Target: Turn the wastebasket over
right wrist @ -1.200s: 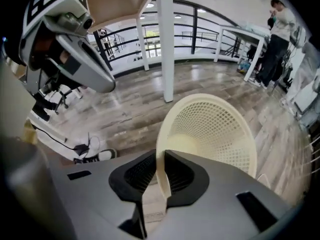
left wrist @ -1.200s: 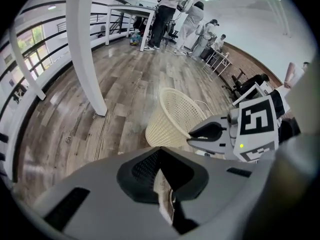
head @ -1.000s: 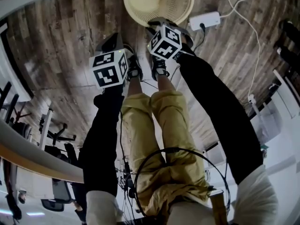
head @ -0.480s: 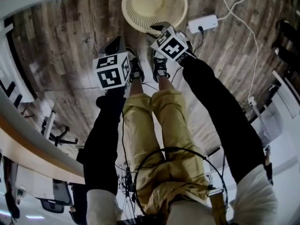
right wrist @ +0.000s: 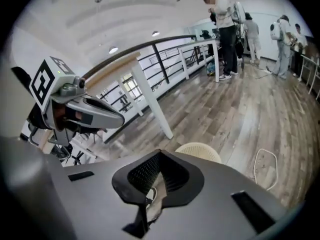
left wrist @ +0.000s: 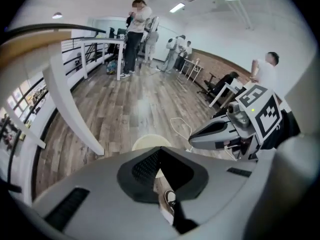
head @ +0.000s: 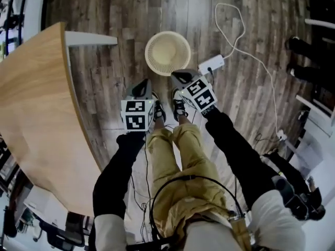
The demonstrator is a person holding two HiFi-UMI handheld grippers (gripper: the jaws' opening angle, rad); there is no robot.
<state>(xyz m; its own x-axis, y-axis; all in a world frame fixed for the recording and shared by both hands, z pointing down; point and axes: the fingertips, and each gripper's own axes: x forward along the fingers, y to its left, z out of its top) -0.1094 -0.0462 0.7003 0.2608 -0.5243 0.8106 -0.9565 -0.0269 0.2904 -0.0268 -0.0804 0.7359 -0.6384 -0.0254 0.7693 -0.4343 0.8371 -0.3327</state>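
The wastebasket [head: 168,53], a cream mesh one, stood on the wood-plank floor [head: 104,14] just ahead of the person's shoes [head: 179,107], touched by neither gripper; from above it showed as a round rim with a paler circle inside, and whether its mouth faced up or down could not be told. The left gripper [head: 142,88] hung in the air above the floor beside the left shoe, its jaws together and nothing between them — through the gap behind their tips only floor and a shoe could be seen. The right gripper [head: 180,77] was held just beside it, nearer the basket, pointing down and forward; its jaws had just been closing and met at the tips, with nothing between them either. The two grippers were close together but apart, each marker cube turned up toward the head camera. To the right of the basket lay a white power strip [head: 211,65], and a white cable [head: 246,35] looped away from it across the floor. A pale wooden surface [head: 36,114] with a curved edge filled the left of the head view, well apart from the basket. In the left gripper view several people [left wrist: 136,34] stood at the far end of the room beside a white railing [left wrist: 95,49].
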